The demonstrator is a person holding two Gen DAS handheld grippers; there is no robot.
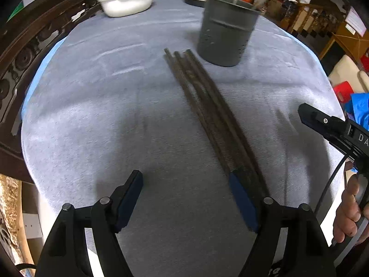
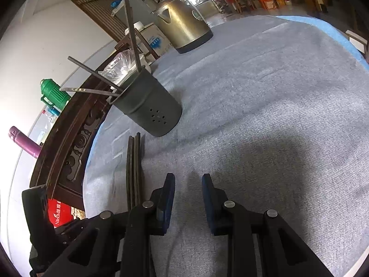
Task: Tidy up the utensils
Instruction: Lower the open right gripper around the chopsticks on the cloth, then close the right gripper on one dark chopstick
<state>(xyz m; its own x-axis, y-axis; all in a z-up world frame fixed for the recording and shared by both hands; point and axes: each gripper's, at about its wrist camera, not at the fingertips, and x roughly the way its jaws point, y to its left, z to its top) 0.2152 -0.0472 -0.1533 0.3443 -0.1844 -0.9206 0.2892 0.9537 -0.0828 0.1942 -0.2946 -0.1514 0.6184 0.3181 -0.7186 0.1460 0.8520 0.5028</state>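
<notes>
Several dark chopsticks (image 1: 207,106) lie side by side on the grey cloth, pointing toward a grey perforated utensil holder (image 1: 227,31). The holder (image 2: 150,108) has three dark sticks leaning out of it. My left gripper (image 1: 185,184) is open wide and empty, low over the cloth, its right finger (image 1: 242,200) next to the near ends of the chopsticks. My right gripper (image 2: 188,184) is open a little and empty; the chopsticks (image 2: 134,170) lie just left of it. It shows in the left wrist view (image 1: 322,124) at the right edge.
A metal kettle (image 2: 182,23) stands behind the holder. A white basin (image 1: 125,2) with a plastic bag sits at the table's far left. A carved dark wooden rail (image 2: 76,143) borders the table. Green and purple flasks (image 2: 55,93) stand beyond it.
</notes>
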